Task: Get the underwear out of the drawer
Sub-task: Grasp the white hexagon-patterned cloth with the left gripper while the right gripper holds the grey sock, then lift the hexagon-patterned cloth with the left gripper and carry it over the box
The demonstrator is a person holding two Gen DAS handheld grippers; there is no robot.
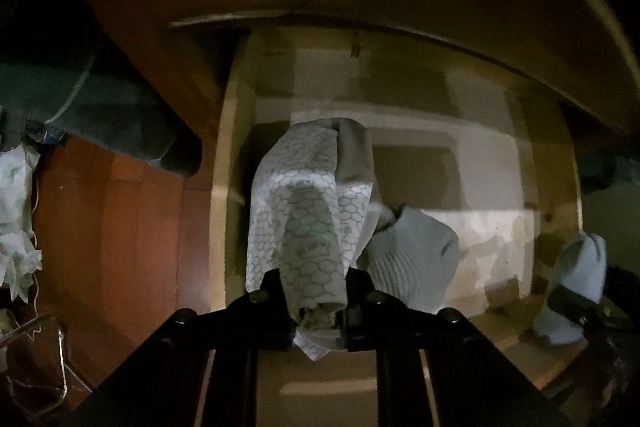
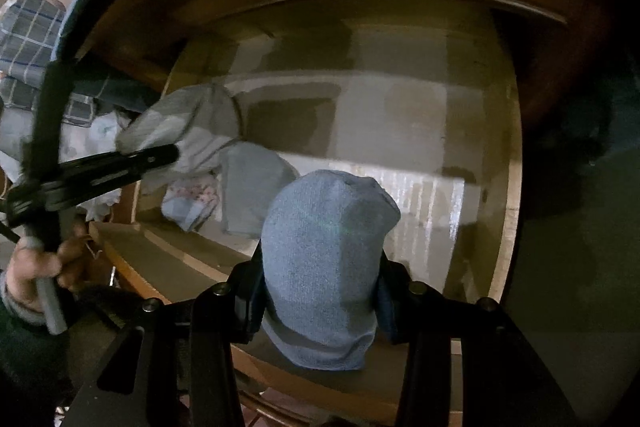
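Observation:
Seen from the left wrist, my left gripper (image 1: 314, 291) is shut on white underwear with a grey hexagon print (image 1: 308, 211), which hangs bunched over the open wooden drawer (image 1: 224, 155). A pale blue folded garment (image 1: 412, 259) lies just right of it on the drawer floor. Through the right wrist camera, my right gripper (image 2: 320, 291) is shut on blue knit underwear (image 2: 328, 247), held above the drawer (image 2: 512, 187). At the left of that view the left gripper (image 2: 168, 153) holds its pale garment (image 2: 188, 123). A folded blue piece (image 2: 252, 187) and a floral piece (image 2: 192, 199) lie in the drawer.
Red-brown wooden floor (image 1: 120, 219) runs left of the drawer, with a dark trouser leg (image 1: 100, 115) and a white plastic bag (image 1: 16, 219) on it. A person's hand (image 2: 36, 263) grips the left tool's handle. Plaid fabric (image 2: 28, 27) lies beyond. The cabinet body overhangs the drawer's back.

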